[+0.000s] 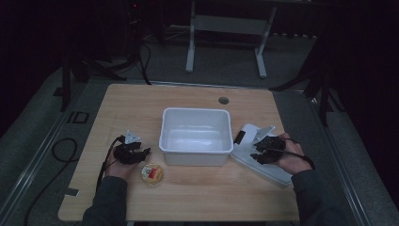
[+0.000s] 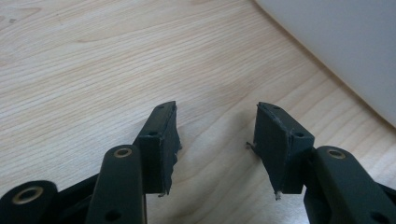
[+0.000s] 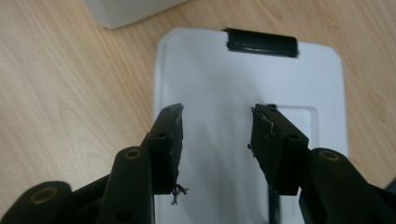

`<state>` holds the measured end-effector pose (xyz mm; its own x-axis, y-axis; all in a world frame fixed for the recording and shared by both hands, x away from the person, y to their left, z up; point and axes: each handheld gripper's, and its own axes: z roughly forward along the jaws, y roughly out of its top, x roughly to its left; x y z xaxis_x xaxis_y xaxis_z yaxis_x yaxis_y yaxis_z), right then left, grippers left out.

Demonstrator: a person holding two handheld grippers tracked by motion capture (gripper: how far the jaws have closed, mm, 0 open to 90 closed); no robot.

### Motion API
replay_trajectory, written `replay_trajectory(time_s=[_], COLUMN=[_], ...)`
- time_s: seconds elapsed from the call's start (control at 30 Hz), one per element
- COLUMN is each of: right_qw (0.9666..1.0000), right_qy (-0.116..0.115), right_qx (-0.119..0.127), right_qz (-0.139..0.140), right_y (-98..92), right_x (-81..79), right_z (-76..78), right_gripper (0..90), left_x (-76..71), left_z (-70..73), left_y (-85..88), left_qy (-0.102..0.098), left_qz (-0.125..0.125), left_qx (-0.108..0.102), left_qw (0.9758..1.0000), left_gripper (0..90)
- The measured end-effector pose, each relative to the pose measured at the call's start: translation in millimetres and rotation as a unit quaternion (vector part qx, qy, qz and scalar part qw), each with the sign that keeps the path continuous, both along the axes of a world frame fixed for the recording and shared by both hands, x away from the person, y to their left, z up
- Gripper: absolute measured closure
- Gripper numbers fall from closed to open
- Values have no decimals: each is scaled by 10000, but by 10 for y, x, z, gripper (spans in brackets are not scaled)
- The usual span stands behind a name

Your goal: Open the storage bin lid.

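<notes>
Resting near the left front of the wooden worktop [image 1: 188,188], the left claw [image 1: 141,153] stands with its jaws apart and nothing between them; in the left gripper view the left claw [image 2: 217,140] has only bare wood grain under the gap, and the side wall of the white tub [image 2: 345,46] rises at the upper right. Just in front of this claw, toward the person, lies a small round cup with a yellow and red top [image 1: 152,173], near the tub's front left corner but apart from it. The tub [image 1: 196,148] sits in the middle of the worktop, open and upright.

On the other side, the right claw [image 1: 258,155] hovers over the flat white lid [image 1: 263,165], which lies on the worktop just to the right of the tub. In the right gripper view the right claw [image 3: 215,140] has its jaws apart, with the lid [image 3: 224,70] spread out beneath the gap and the pads not pressing on it. A black clip [image 3: 261,43] sits on the lid's far edge in that view, and a corner of the tub [image 3: 126,11] shows beyond it. Whether the jaw tips touch the lid's surface cannot be told. A hand and dark sleeve [image 1: 110,200] hold each tool.
</notes>
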<state>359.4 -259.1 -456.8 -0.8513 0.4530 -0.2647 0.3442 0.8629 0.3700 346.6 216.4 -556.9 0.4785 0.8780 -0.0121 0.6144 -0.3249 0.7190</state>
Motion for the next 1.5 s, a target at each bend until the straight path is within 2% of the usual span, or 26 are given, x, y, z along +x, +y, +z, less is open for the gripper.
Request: replay_trajectory(time_s=[0.47, 0.73, 0.93, 1.27, 1.33, 1.5], right_qw=[9990, 9964, 9953, 9930, 9929, 9917], right_qy=[-96, -179, -134, -191, -112, -138], right_qx=[421, 788, 917, 1144, 1170, 1259], right_qz=[-84, -252, -263, -226, -186, -214], right_y=[102, 157, 238, 361, 395, 460], right_x=[-208, -319, -373, -512, -541, -576], right_z=[-184, -318, -462, -575, -611, -696], right_gripper=[525, 511, 498, 496, 492, 492], left_x=[-99, -147, -146, -150, -151, -157], left_z=[126, 196, 199, 220, 225, 230], left_y=[-48, -83, -94, -73, -74, -89], left_qy=[-170, -254, -265, -303, -296, -303], left_qz=[-176, -291, -280, -267, -278, -286], left_qx=[-18, 44, 47, 13, 2, -10], left_qw=[9997, 9992, 9992, 9992, 9992, 9991], left_gripper=[517, 520, 509, 499, 498, 496])
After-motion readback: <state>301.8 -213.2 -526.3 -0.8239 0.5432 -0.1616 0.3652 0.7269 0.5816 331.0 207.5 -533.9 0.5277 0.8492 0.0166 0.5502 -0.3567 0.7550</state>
